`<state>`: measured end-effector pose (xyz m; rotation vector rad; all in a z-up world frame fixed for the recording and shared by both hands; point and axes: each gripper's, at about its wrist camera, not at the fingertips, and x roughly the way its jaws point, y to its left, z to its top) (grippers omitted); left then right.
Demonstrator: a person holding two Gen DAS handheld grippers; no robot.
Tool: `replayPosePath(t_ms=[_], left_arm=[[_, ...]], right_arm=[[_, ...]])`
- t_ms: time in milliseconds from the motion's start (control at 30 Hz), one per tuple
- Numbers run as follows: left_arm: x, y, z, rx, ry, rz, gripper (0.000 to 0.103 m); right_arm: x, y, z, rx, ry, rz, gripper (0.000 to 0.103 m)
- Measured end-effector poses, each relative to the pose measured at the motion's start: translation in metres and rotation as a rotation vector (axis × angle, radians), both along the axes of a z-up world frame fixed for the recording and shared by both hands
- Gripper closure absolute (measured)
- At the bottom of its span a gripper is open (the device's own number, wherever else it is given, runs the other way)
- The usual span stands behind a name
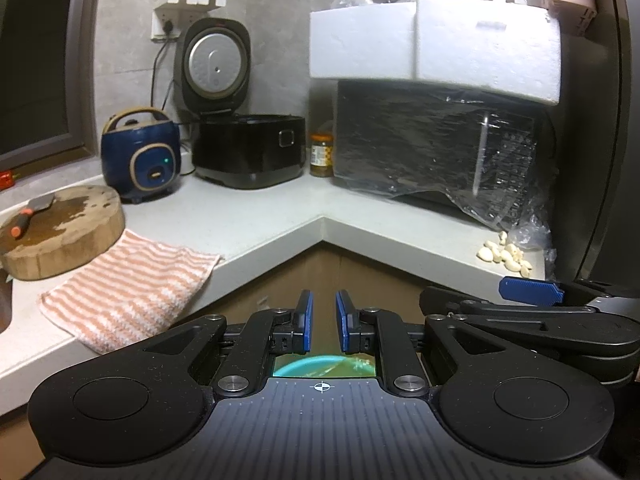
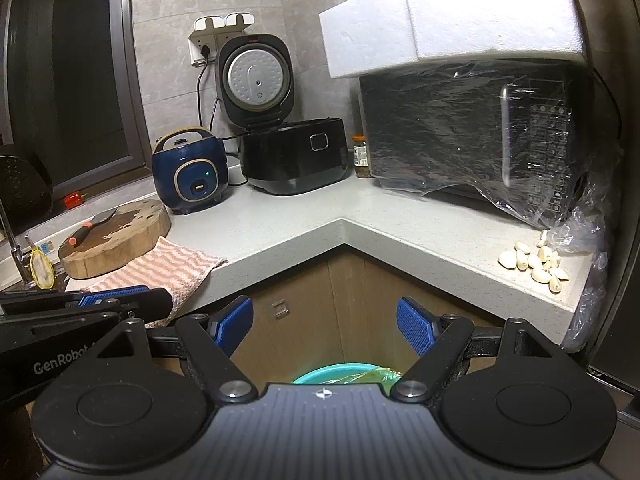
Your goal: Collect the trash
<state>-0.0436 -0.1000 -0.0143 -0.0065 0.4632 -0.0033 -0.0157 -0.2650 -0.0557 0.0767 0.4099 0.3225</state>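
Observation:
My left gripper (image 1: 322,312) hangs in front of the counter's inner corner, its blue pads close together with a narrow empty gap. My right gripper (image 2: 325,322) is open and empty, at about the same height to the right of it. Below both, a teal bin rim with a green bag (image 2: 344,374) shows on the floor; it also shows under the left gripper (image 1: 320,365). A pile of peeled garlic cloves (image 2: 534,262) lies on the right counter beside crumpled clear plastic (image 2: 576,232); the cloves also show in the left wrist view (image 1: 505,254).
An L-shaped white counter (image 2: 304,220) holds a round wooden chopping board with a knife (image 2: 116,232), a striped cloth (image 2: 160,268), a blue cooker (image 2: 190,176), an open black rice cooker (image 2: 292,156), a jar (image 2: 361,156) and a plastic-wrapped microwave (image 2: 480,136) under a foam box (image 2: 460,12).

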Motion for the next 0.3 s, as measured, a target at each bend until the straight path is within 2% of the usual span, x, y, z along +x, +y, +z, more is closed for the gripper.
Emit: replayPosePath(t_ms=[300], left_arm=[[0.020,0.024,-0.011,-0.042,0.024,0.033,0.086]], right_arm=[[0.012,0.005,-0.003,-0.005,-0.025,0.055,0.023]])
